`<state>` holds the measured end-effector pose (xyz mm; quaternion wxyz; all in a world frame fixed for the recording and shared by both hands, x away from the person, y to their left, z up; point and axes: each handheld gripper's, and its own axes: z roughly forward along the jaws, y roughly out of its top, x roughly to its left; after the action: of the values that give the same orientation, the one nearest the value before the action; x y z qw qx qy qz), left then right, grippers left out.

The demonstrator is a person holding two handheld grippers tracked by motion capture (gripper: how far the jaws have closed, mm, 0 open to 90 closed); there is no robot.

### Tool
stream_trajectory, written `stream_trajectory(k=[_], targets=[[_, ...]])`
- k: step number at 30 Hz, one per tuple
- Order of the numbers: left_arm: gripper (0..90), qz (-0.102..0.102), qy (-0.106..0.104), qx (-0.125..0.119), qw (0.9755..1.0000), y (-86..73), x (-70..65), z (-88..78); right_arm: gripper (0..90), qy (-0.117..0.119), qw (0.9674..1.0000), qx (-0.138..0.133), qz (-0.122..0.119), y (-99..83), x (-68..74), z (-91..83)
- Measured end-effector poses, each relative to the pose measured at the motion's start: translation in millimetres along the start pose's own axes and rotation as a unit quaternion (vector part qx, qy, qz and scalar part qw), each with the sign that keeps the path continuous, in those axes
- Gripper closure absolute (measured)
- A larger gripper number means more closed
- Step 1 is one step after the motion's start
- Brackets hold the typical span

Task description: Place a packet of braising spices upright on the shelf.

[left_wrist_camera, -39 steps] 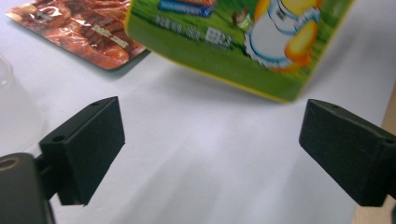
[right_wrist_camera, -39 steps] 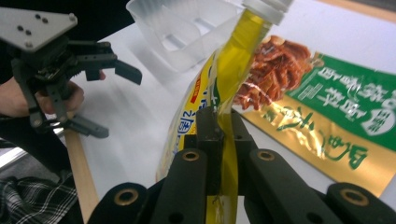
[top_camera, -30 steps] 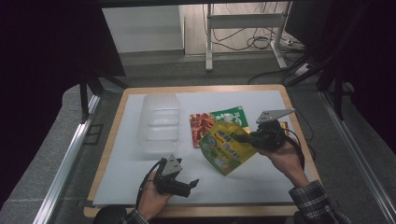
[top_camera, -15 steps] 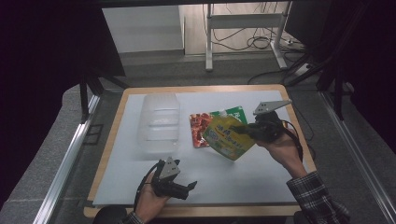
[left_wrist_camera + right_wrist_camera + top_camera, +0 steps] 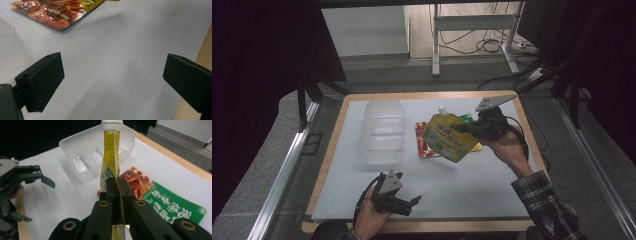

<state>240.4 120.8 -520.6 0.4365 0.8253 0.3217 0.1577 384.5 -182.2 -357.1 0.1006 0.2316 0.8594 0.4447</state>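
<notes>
Moved: yellow spouted plastic pouch (image 5: 448, 136), formerly lying on the packets, now airborne, pinched by its edge in the right gripper (image 5: 465, 128), at three o'clock of the clear ribbed plastic tub (image 5: 383, 131), presumably bound there. Left gripper (image 5: 414, 203): spread, idle. Green packet (image 5: 172, 206) partly covered; print illegible.

tongs (image 5: 460, 128): black, grey three-cornered plate, brass-ringed screw holes | cable: black | sleeve (image 5: 548, 202): dark plaid

Partly hidden packets by the clear tray

Beside the clear tray (image 5: 383, 131), the lifted yellow pouch (image 5: 448, 138) covers most of the red packet (image 5: 422, 142) and nearly all the green packet (image 5: 467, 118); print unreadable.
</notes>
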Motion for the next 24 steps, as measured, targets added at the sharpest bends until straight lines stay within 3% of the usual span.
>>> stream_trajectory(k=[10, 24], targets=[[2.9, 0.007, 0.004, -0.001, 1.0, -2.4, 0.6, -2.7, 89.0, -0.001, 0.9999, -0.001, -0.016, 20.5, -6.4, 15.1], [3.0, 0.004, -0.01, -0.003, 0.9999, -4.8, 2.2, -5.6, 89.0, 0.003, 0.9997, 0.0, -0.024, 48.5, -20.6, 40.7]])
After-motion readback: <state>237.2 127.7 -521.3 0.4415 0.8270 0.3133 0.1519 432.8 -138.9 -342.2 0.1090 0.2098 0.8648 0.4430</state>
